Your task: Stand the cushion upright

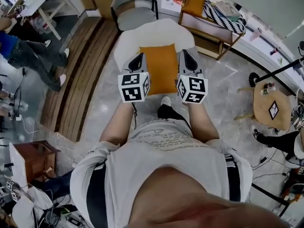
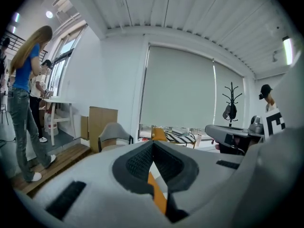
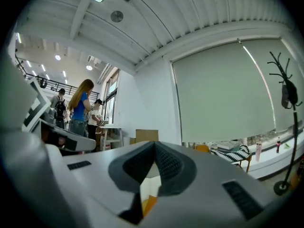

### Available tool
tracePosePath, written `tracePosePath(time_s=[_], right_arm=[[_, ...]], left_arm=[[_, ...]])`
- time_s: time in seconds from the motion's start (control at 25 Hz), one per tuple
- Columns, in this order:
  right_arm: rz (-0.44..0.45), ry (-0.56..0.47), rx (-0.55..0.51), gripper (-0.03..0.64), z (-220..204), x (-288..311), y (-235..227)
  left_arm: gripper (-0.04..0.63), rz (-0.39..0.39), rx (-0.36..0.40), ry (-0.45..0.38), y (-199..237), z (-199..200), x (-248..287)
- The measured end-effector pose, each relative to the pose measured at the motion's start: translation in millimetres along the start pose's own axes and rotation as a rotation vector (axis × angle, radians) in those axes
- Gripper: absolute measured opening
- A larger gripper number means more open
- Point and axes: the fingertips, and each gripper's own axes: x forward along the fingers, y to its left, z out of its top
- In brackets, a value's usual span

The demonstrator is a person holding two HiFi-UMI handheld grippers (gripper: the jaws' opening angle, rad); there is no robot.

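Much is hidden from us: in the head view our own torso fills the lower half, and the marker cubes cover the near corners of the plain orange square cloth cushion [image 1: 161, 69]. In each gripper view the grey gripper body blocks everything below the jaws. The cushion shows there only as a thin orange sliver, in the gap under the pads of the left gripper [image 2: 153, 148] and of the right gripper [image 3: 154, 146]. Both pairs of jaws are closed, tips together. We cannot tell whether cushion cloth is nipped low between them or merely seen through the gap. From above, the left gripper [image 1: 140, 56] and right gripper [image 1: 185, 52] flank the cushion's two side edges. The cushion lies over the white rounded upholstered seat [image 1: 126, 44], its broad face turned up to us. White seat rim shows beyond its far edge and on both sides. A grey shell chair [image 1: 133, 8] stands close behind the seat, a wooden bench [image 1: 209, 32] to its right and a raised plank platform [image 1: 85, 75] to its left. Pale stone floor [image 1: 223, 94] lies open on the right. The cushion looks smooth, evenly puffed and unpatterned.
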Motion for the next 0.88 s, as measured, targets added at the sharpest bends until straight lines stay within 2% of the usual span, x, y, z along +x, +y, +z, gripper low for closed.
tracePosePath(time_s=[0.28,0.6,0.88], right_arm=[[0.041,0.038,-0.033,0.028,1.8,69.1,-12.9],[0.025,0.122,-0.018,0.028,-23.5,127.0,-48.3],[0.014,0.16,-0.001,0.028,-30.0,179.6,-88.5]], left_arm=[[0.02,-0.006,-0.04,0.015,18.4,16.9,67.4],[0.02,-0.018,-0.075,0.098,29.1,2.2,136.8],[0.02,-0.028,-0.063,0.127,30.3,21.3,203.5]])
